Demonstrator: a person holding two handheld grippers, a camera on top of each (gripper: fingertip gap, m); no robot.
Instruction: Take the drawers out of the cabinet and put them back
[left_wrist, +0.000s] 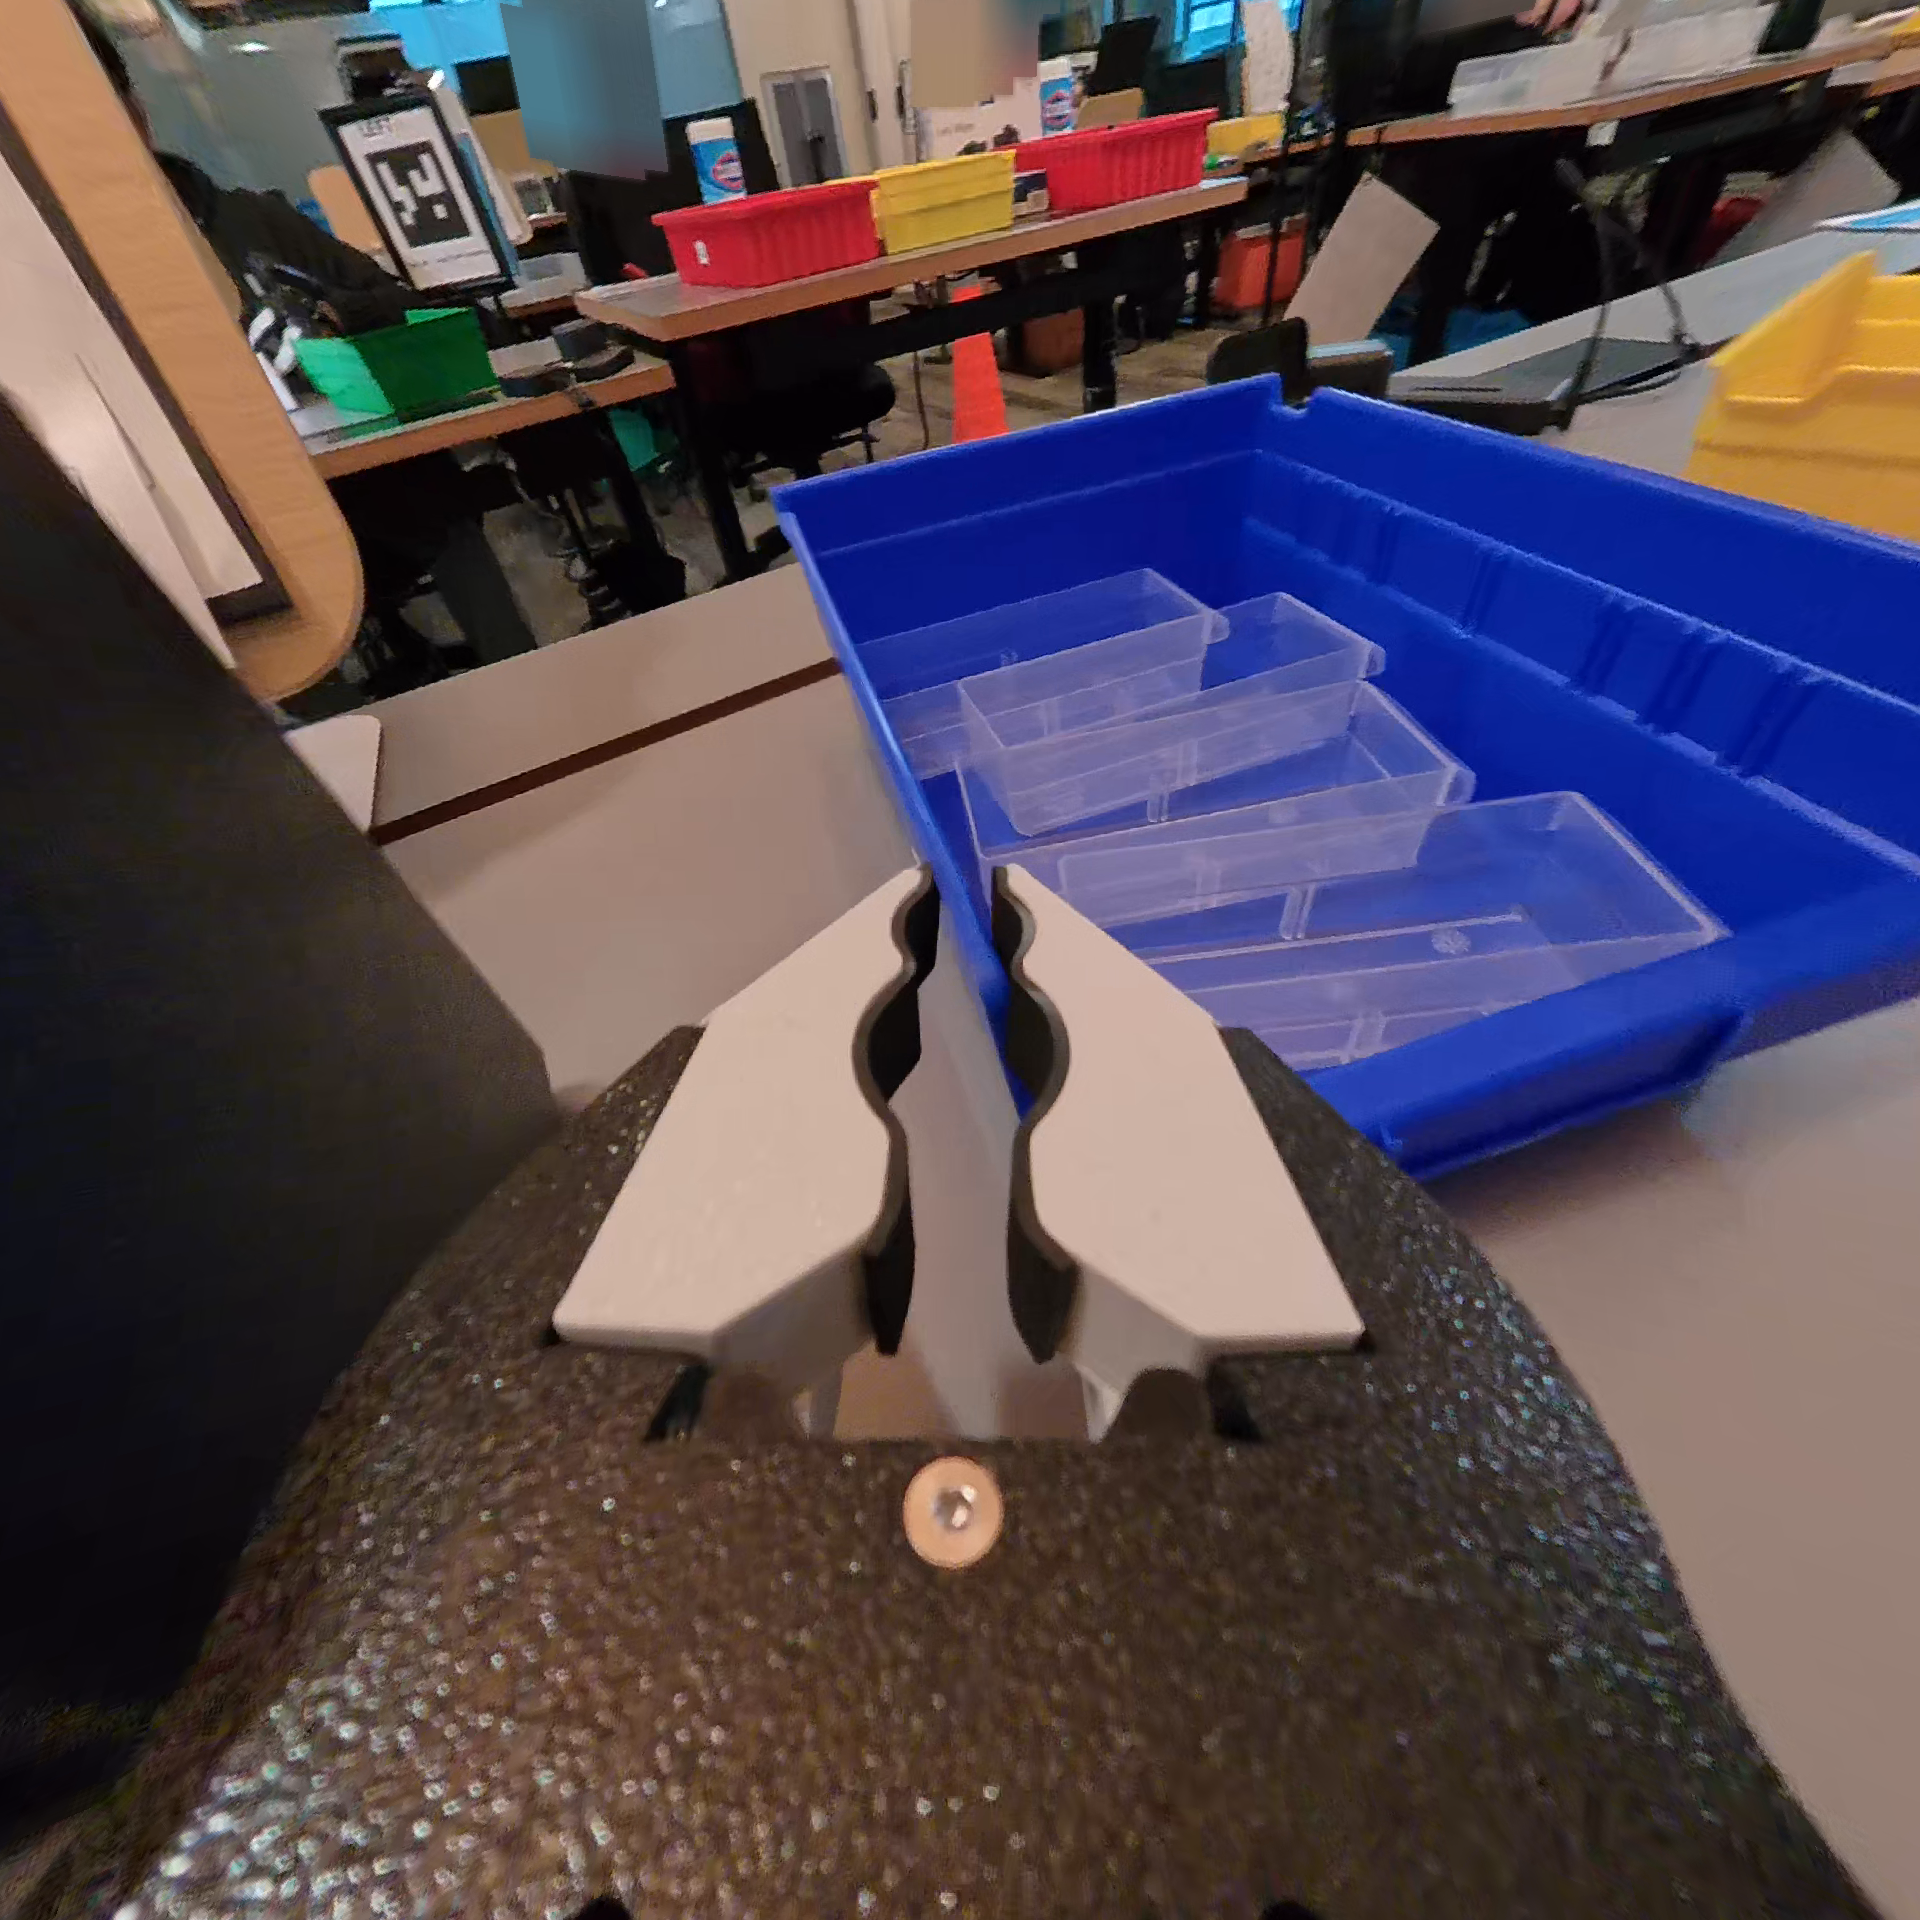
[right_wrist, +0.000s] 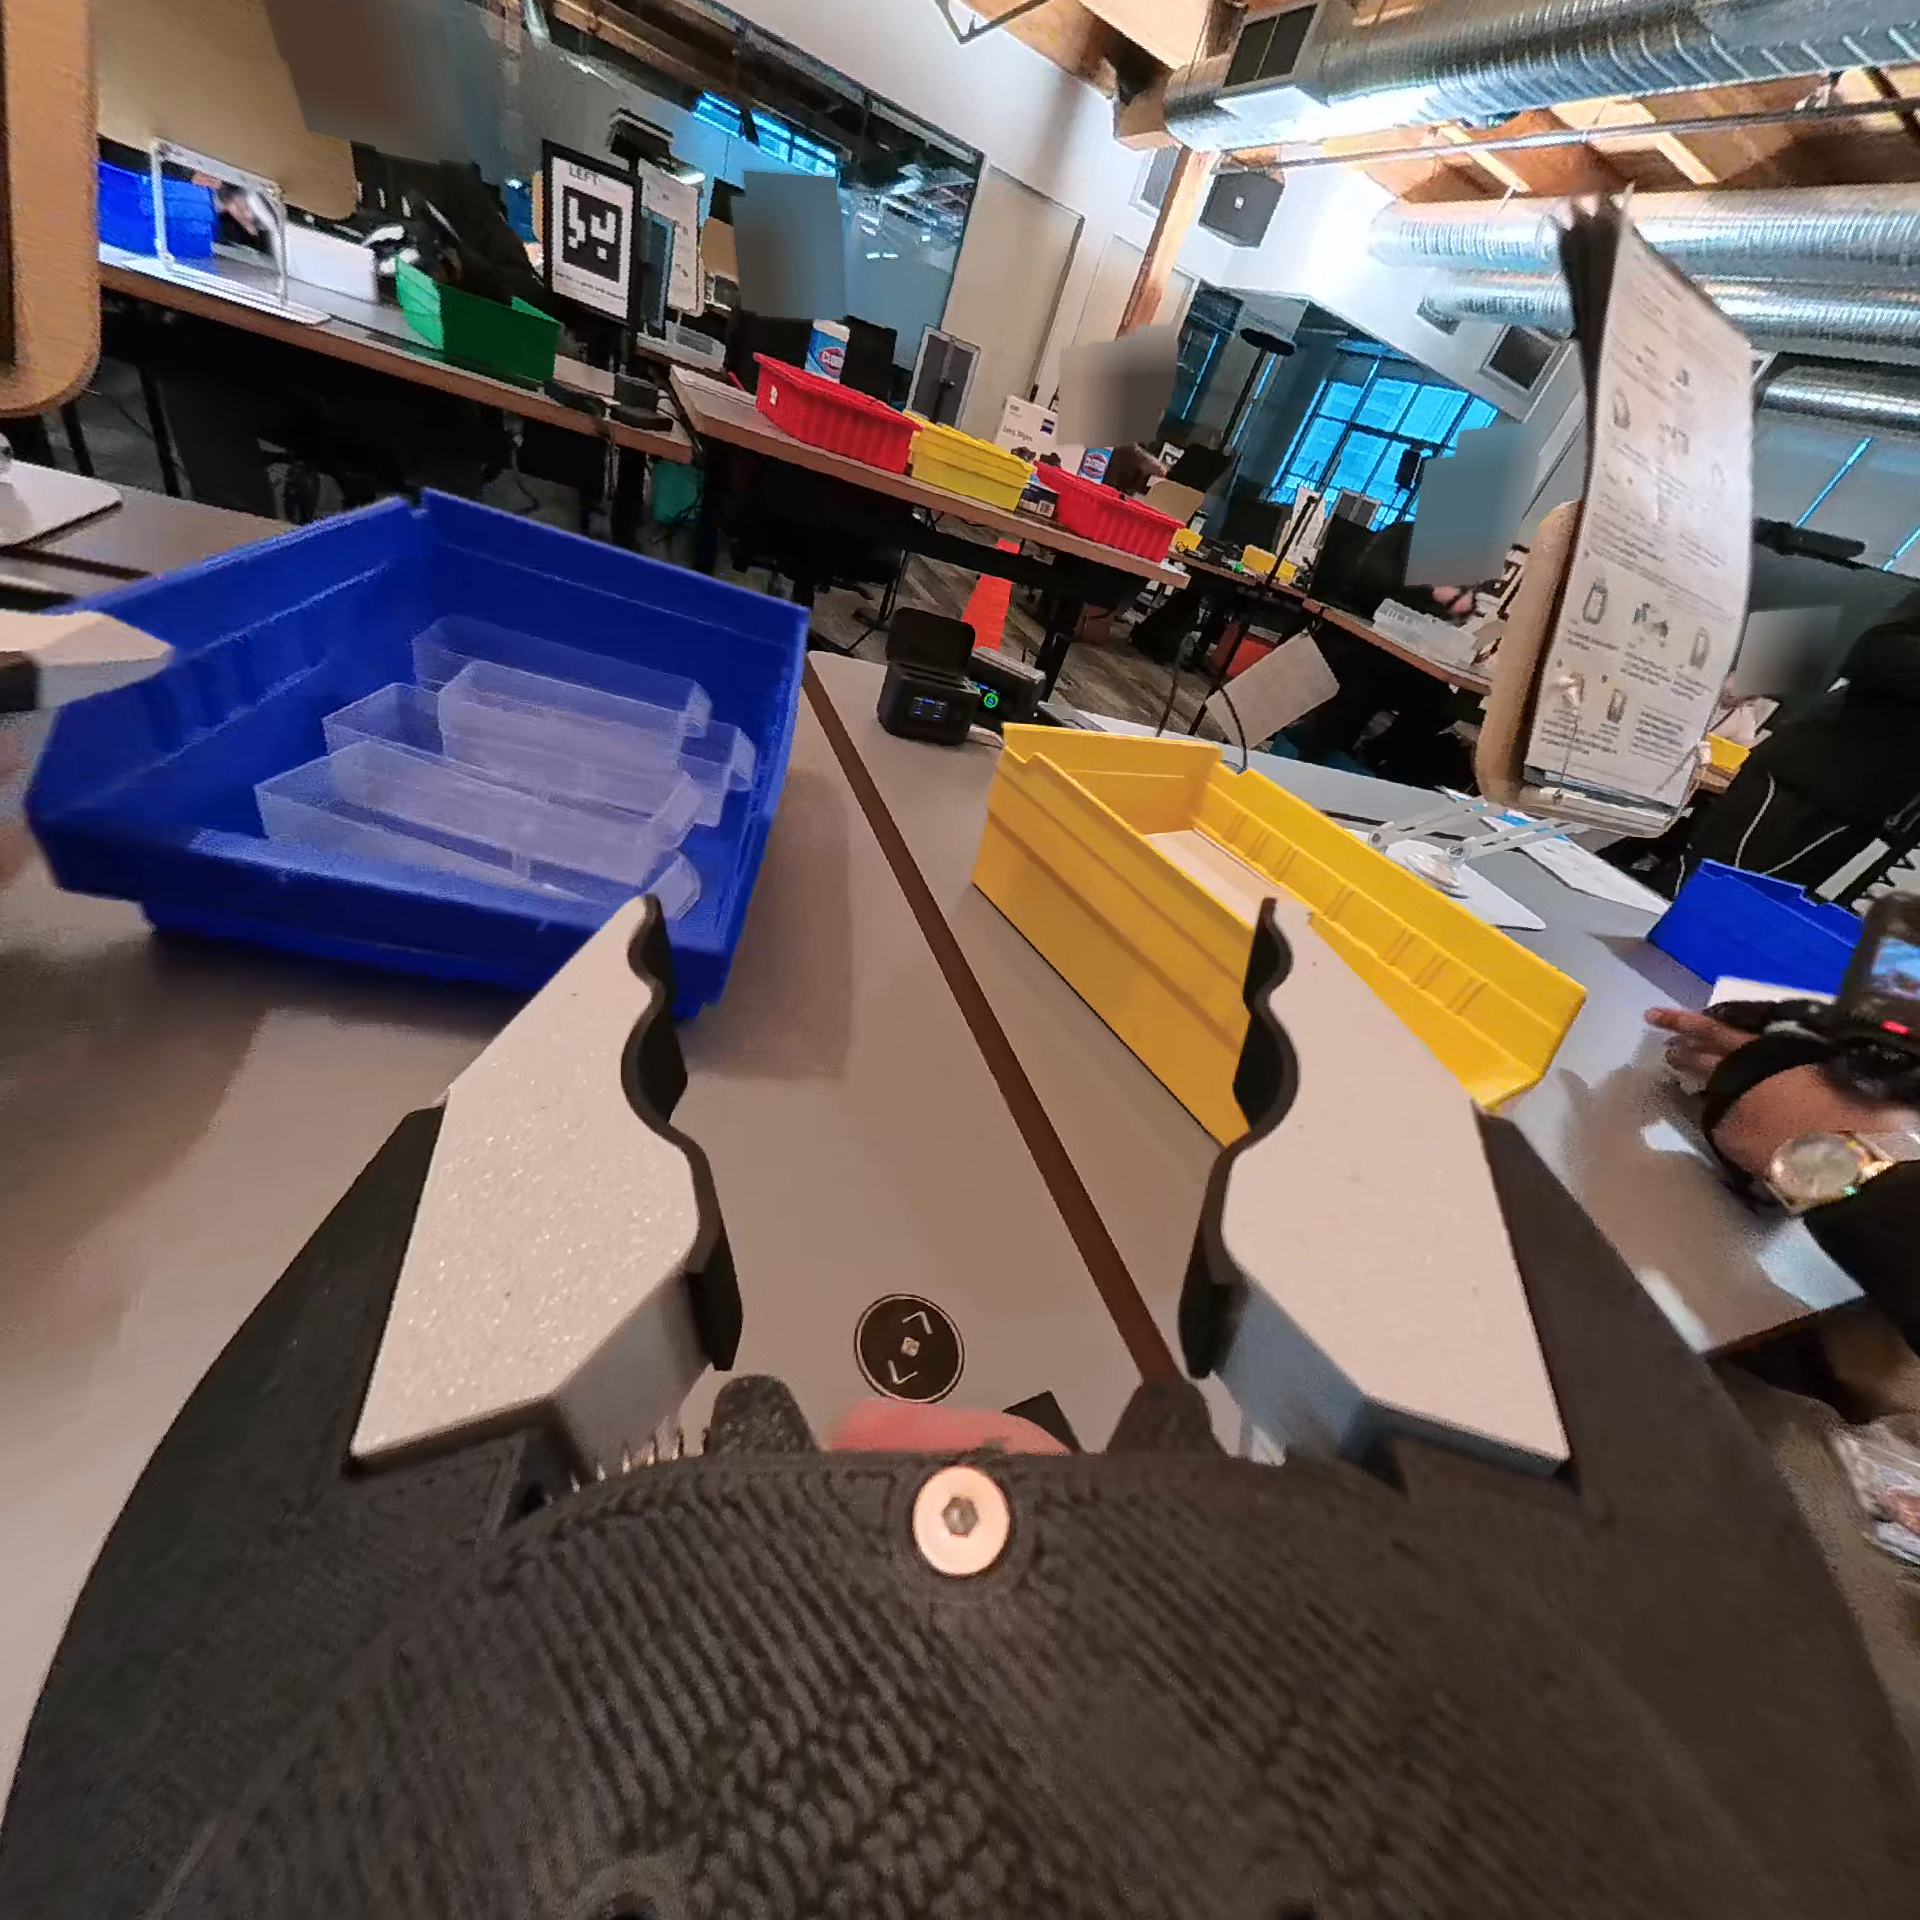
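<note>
Several clear plastic drawers (left_wrist: 1195, 790) lie stacked in a blue bin (left_wrist: 1558, 582) on the grey table; they also show in the right wrist view (right_wrist: 520, 758) inside the same bin (right_wrist: 312, 623). My left gripper (left_wrist: 964, 883) has its jaws nearly together with nothing between them, and its tips are at the bin's near left corner. A dark blurred body (left_wrist: 156, 1039) fills the left edge and may be the cabinet. My right gripper (right_wrist: 956, 914) is wide open and empty, above the table between the blue bin and a yellow bin (right_wrist: 1195, 883).
The yellow bin (left_wrist: 1829, 416) stands to the right of the blue one. A black device (right_wrist: 925, 696) sits at the far table edge. A person's hand with a watch (right_wrist: 1818, 1143) rests at the right. A clipboard on a stand (right_wrist: 1642, 520) rises at the right.
</note>
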